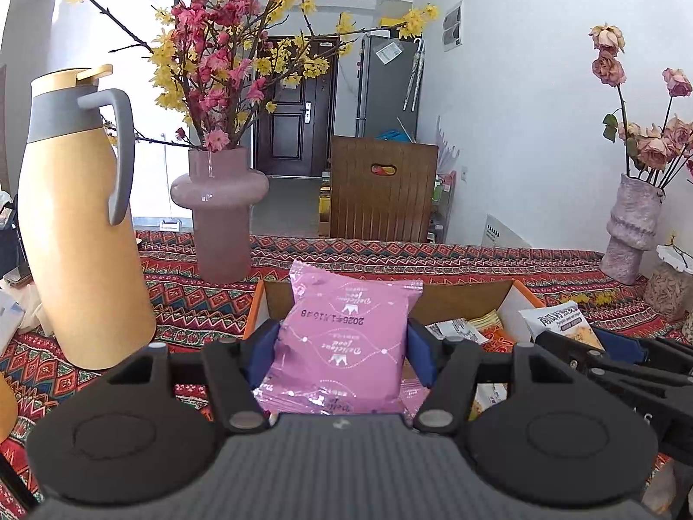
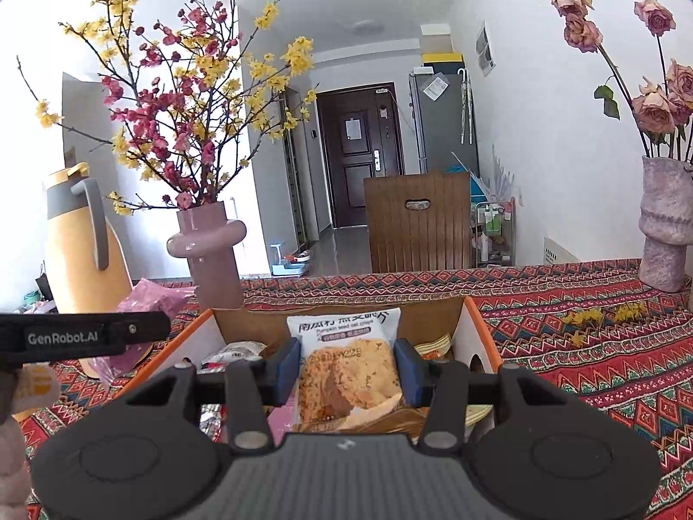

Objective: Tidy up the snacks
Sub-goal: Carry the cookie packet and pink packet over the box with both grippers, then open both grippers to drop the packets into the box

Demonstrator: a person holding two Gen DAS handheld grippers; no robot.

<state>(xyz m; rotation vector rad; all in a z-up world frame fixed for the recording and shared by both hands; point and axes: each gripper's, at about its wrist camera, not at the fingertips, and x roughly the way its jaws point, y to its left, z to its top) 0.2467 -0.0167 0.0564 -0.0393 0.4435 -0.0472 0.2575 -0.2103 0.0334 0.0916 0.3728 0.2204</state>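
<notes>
My left gripper (image 1: pixel 342 346) is shut on a pink snack packet (image 1: pixel 346 338), its blue pads pressing both sides, held just above the near edge of an open cardboard box (image 1: pixel 454 299) with orange rims. My right gripper (image 2: pixel 348 368) is shut on a white pumpkin seed oat crisp packet (image 2: pixel 346 364), held over the same box (image 2: pixel 437 316). That packet (image 1: pixel 558 325) and the right gripper's black fingers (image 1: pixel 606 359) show at the right in the left wrist view. The left gripper's arm (image 2: pixel 82 338) shows at the left of the right wrist view. Several small packets (image 1: pixel 472 329) lie inside the box.
On the patterned red tablecloth (image 2: pixel 606 346) stand a yellow thermos jug (image 1: pixel 82 225), a pink vase of blossom branches (image 1: pixel 221 216) behind the box, and a textured vase of dried roses (image 2: pixel 667 234) at the right. More pink packets (image 2: pixel 151 303) lie left of the box. A wooden chair (image 1: pixel 381 190) stands behind the table.
</notes>
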